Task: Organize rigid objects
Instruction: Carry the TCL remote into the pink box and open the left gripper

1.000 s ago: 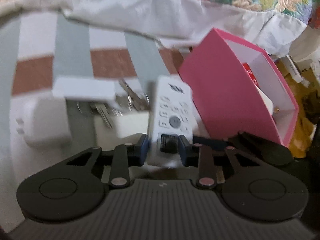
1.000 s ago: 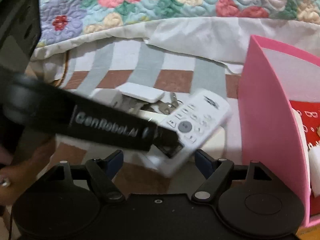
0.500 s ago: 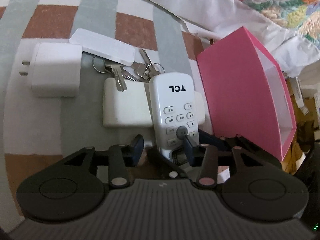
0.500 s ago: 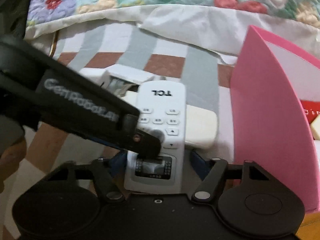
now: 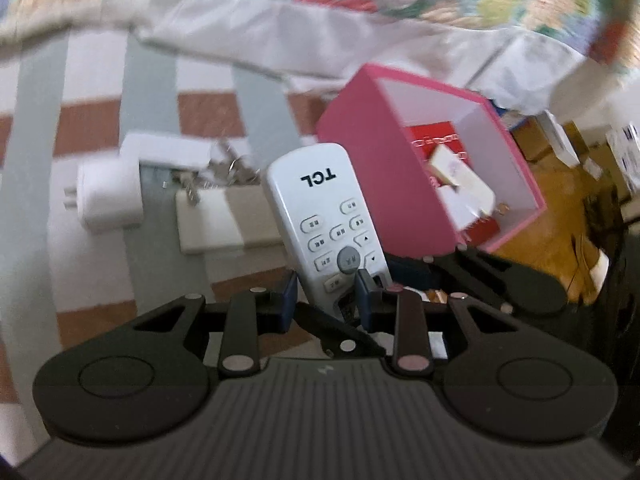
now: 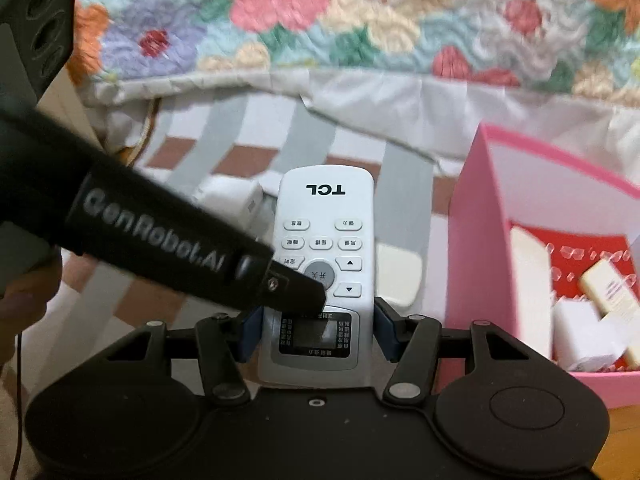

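Note:
A white TCL remote (image 5: 320, 208) is lifted above the striped bedspread. My right gripper (image 6: 318, 330) is shut on the display end of the remote (image 6: 326, 240). My left gripper (image 5: 326, 298) has its jaws around the same end from the side; whether its pads still press it is unclear. The left gripper's black body (image 6: 160, 240) crosses the right wrist view. A pink box (image 5: 380, 168) stands to the right, open side up, holding a red item and small white and cream items (image 6: 580, 320).
On the bedspread lie a white charger plug (image 5: 108, 200), a flat white card (image 5: 168, 152), a bunch of keys (image 5: 228, 172) and a cream power bank (image 5: 224, 220). A floral quilt (image 6: 360, 20) lies behind. Cartons and wooden floor (image 5: 560, 208) lie right of the box.
The remote has been lifted off the power bank and raised. The right gripper has closed on its display end. Both views have tilted up toward the quilt and box.

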Available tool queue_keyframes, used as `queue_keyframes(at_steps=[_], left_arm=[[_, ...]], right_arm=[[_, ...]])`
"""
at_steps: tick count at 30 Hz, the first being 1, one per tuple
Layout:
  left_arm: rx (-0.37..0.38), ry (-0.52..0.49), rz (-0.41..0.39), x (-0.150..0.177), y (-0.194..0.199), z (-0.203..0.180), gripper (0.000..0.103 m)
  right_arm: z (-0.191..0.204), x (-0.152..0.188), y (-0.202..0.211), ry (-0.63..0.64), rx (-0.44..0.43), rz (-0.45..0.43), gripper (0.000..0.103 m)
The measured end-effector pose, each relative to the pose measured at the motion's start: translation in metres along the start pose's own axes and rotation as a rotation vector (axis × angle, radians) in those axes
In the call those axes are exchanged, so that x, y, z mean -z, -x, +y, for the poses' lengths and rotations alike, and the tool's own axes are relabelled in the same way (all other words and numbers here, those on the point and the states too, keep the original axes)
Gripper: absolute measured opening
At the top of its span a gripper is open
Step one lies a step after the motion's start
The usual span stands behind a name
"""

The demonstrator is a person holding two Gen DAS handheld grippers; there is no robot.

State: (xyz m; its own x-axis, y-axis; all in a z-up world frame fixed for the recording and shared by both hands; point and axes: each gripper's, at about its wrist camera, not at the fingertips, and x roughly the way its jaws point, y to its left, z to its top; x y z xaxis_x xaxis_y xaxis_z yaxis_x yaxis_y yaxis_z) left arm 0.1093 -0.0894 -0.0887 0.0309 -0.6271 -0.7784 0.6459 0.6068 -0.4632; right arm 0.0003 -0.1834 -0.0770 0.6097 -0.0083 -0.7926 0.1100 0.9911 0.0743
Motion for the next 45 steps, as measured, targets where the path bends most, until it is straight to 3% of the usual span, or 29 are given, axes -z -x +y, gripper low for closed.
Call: queue_keyframes(at_steps=[6,10,17,22,28,34,38,45], left_arm=[[0.016,-0.05,-0.075,0.001,0.028,-0.032,0.029],[0.009,-0.118,-0.101,-0.011,0.03,-0.065,0.03],[0.028,-0.195,-0.051,-0.048,0.01,-0.121,0.03],[0.035,-0.177,0.02,-0.079,-0.024,-0.15,0.03],[-0.037,-0.136,0.158,-0.114,-0.083,-0.173,0.03],[-0.023,0.028,0.268,-0.139,-0.141,-0.16,0.033],[-0.039,0.121,0.304,-0.15,-0.172,-0.15,0.034],[-0.074,0.157,0.279,-0.145,-0.197,-0.138,0.035]], right_arm=[[-0.012,-0.002,0.035,0.019,0.005,-0.083,0.062],[-0.039,-0.011,0.054,-0.045,0.01,-0.126,0.062],[-0.1,-0.018,0.073,-0.188,0.009,-0.139,0.062],[-0.147,-0.03,0.069,-0.239,-0.004,-0.062,0.062],[-0.203,-0.046,0.031,-0.204,-0.087,0.123,0.062],[-0.25,-0.047,-0.009,-0.278,-0.156,0.244,0.062],[-0.266,-0.044,-0.033,-0.336,-0.163,0.273,0.062],[-0.277,-0.035,-0.062,-0.352,-0.167,0.279,0.062]])
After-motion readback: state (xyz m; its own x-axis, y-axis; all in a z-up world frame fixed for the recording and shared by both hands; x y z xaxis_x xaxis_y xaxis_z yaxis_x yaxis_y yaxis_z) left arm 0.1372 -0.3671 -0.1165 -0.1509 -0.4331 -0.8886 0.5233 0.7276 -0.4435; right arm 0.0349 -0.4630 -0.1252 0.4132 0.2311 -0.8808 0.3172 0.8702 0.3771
